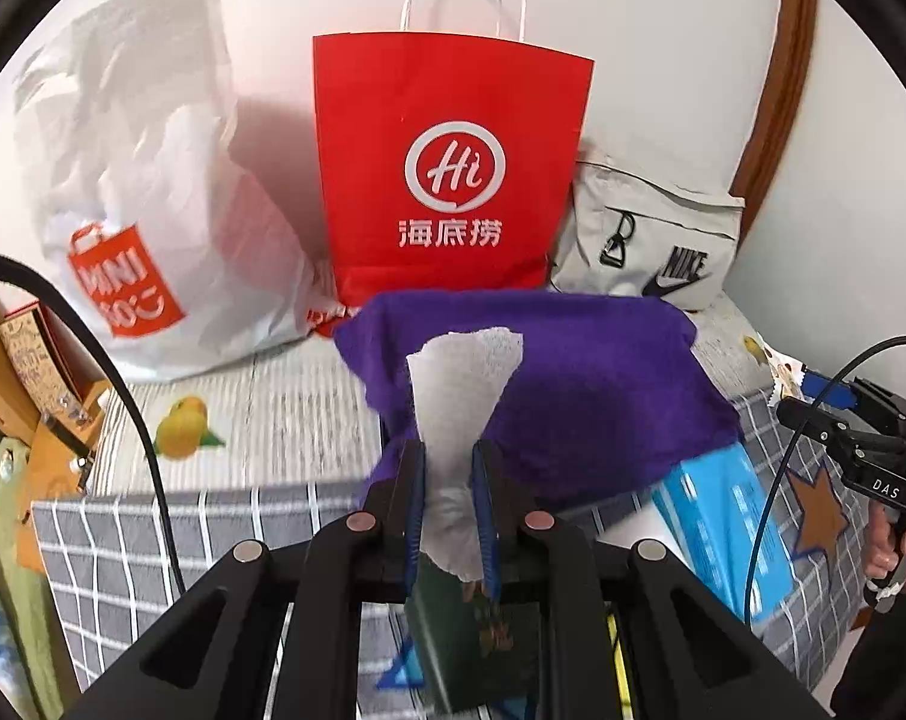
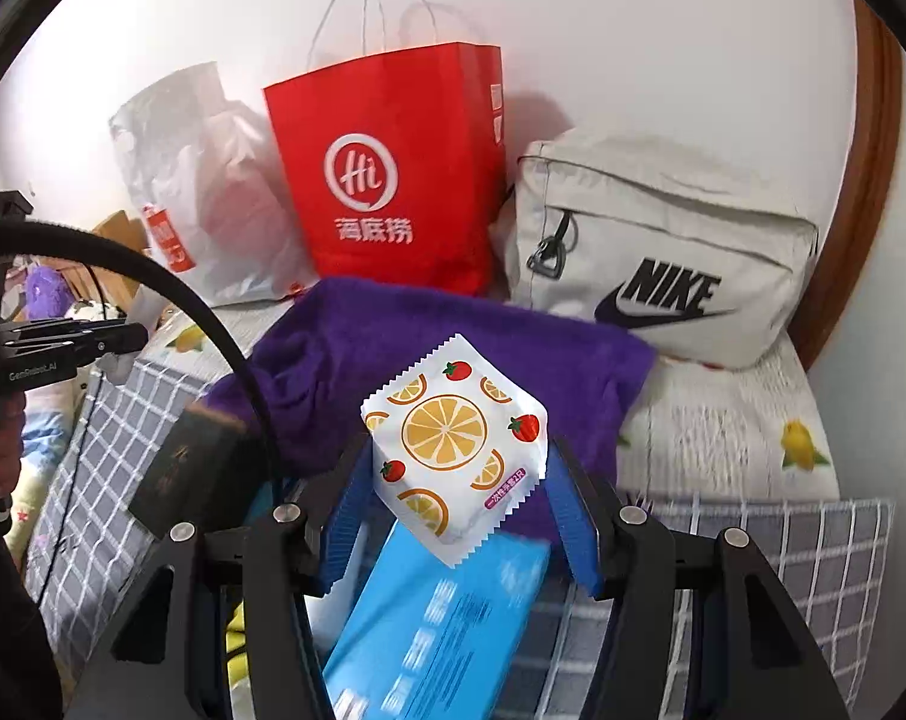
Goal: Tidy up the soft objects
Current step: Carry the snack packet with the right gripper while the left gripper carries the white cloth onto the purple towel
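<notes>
My left gripper is shut on a white paper tissue, which stands up between its blue pads above the bed. My right gripper is shut on a white sachet printed with orange slices and strawberries, held by its sides. A purple towel lies crumpled on the bed just beyond both grippers, also seen as the purple towel in the right wrist view. A blue packet lies below the sachet, and the same blue packet shows at lower right in the left wrist view.
Against the wall stand a red paper bag, a white plastic bag and a grey Nike pouch. A dark green booklet lies under the left gripper. A grey checked blanket covers the near bed. A person's hand holds the right gripper.
</notes>
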Demonstrator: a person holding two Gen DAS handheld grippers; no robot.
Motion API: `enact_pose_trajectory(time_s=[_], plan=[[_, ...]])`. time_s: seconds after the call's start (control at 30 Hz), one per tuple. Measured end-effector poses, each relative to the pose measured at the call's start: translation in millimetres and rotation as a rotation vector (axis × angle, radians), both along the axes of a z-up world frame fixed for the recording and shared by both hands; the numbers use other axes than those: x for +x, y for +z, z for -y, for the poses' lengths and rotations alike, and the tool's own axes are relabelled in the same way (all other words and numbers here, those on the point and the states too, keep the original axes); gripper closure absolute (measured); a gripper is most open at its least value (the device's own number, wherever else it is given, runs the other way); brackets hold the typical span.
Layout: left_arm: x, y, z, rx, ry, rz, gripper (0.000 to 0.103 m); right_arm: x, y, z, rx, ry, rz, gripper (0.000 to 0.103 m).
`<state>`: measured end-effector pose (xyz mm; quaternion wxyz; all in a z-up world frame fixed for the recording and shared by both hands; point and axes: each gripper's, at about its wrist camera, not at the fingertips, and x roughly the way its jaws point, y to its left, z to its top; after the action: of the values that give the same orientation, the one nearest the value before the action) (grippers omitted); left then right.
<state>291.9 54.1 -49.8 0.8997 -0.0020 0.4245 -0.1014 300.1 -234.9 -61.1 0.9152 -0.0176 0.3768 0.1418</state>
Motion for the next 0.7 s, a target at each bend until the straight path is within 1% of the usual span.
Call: enact_pose_trajectory(time_s=[0.07, 0.17, 0.3, 0.37, 0.43, 0.6, 0.67, 0.7], plan=[[12.9, 0.0, 5.5, 0.008, 0.002, 0.005, 0.088, 19.2, -1.7, 0.0, -0.009, 0.003, -0.003, 0.046], [33.1, -4.3, 12.6, -0.006, -0.009, -0.006, 0.088, 46.1, -7.3, 0.8, -0.022, 0.0, -0.023, 0.046], [59.4, -15.1, 19.8, -0.028, -0.01, -0.037, 0.088, 82.5, -22.7, -0.4, -0.077, -0.001, -0.052, 0.046], [72.0, -22.2, 23.1, -0.027, -0.007, -0.05, 0.088, 103.7, -36.6, 0.5, -0.093, -0.012, -0.095, 0.046], [85.2, -31.1, 25.2, -0.033, -0.004, -0.073, 0.088, 118.6, -48.3, 0.7, -0.089, -0.005, -0.122, 0.046], [112.9, -55.3, 30.4, -0.044, -0.006, -0.129, 0.088, 159.1, -88.9, -3.6, -0.113, -0.008, -0.209, 0.046], [121.1, -63.0, 31.8, -0.049, -0.007, -0.147, 0.088, 172.1, -103.8, -3.5, -0.125, -0.018, -0.256, 0.046], [125.3, -67.1, 33.2, -0.05, -0.012, -0.156, 0.088, 177.2, -109.2, -2.5, -0.116, -0.014, -0.283, 0.046]])
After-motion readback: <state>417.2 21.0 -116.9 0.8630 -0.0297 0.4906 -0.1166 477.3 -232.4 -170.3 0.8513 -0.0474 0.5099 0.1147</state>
